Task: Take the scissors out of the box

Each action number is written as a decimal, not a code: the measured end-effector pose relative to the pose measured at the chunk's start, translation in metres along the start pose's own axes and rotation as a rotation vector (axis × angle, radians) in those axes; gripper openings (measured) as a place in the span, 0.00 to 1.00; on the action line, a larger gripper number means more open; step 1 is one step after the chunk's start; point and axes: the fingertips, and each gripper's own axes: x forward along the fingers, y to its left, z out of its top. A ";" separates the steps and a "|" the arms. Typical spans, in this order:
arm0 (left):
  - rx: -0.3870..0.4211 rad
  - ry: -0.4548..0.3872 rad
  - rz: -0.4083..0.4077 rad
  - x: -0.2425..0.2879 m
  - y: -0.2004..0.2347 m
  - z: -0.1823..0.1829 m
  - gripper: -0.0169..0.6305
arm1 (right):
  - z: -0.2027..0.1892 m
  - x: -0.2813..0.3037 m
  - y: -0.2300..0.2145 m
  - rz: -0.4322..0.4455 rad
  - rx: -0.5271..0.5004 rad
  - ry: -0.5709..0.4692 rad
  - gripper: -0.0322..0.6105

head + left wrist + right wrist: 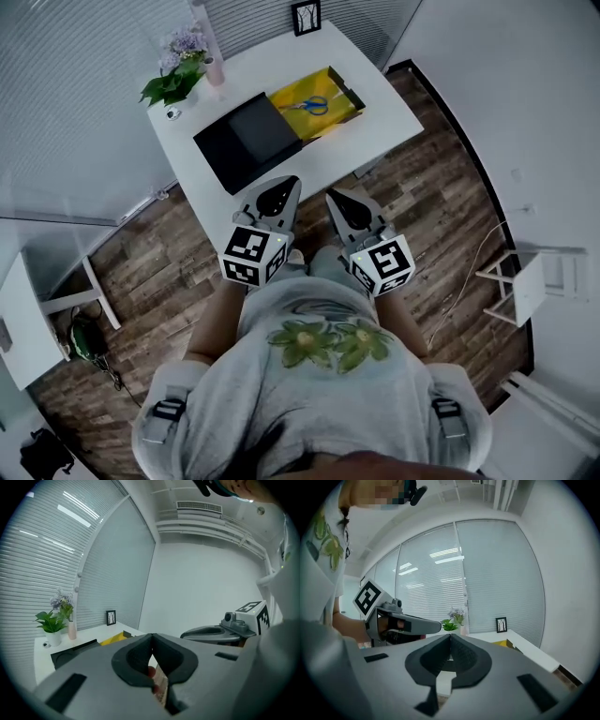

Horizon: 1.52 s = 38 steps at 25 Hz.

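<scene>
Blue-handled scissors (313,106) lie in the yellow inner tray (316,101) of a box, pulled out of its black sleeve (247,140) on a white table (361,141). My left gripper (283,185) and right gripper (337,200) hang side by side over the floor, short of the table's near edge. Both are shut with nothing between the jaws. In the left gripper view the left gripper (151,637) has its tips touching, with the black sleeve (75,649) and yellow tray (114,639) beyond. The right gripper (450,637) likewise shows its tips pressed together.
A potted plant (172,84), a pink vase with flowers (202,43) and a small framed picture (306,17) stand along the table's far side. Another white table (23,319) sits left, a white chair (525,286) right. Wood floor (431,187) lies around the table.
</scene>
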 end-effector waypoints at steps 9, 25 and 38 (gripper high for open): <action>-0.042 0.029 0.025 0.042 0.041 0.001 0.04 | -0.003 0.049 -0.045 0.025 -0.009 0.072 0.06; -0.136 0.033 0.199 0.135 0.114 0.033 0.04 | 0.016 0.148 -0.145 0.227 -0.086 0.162 0.06; -0.174 0.026 0.320 0.186 0.146 0.044 0.04 | 0.006 0.191 -0.203 0.363 -0.196 0.255 0.06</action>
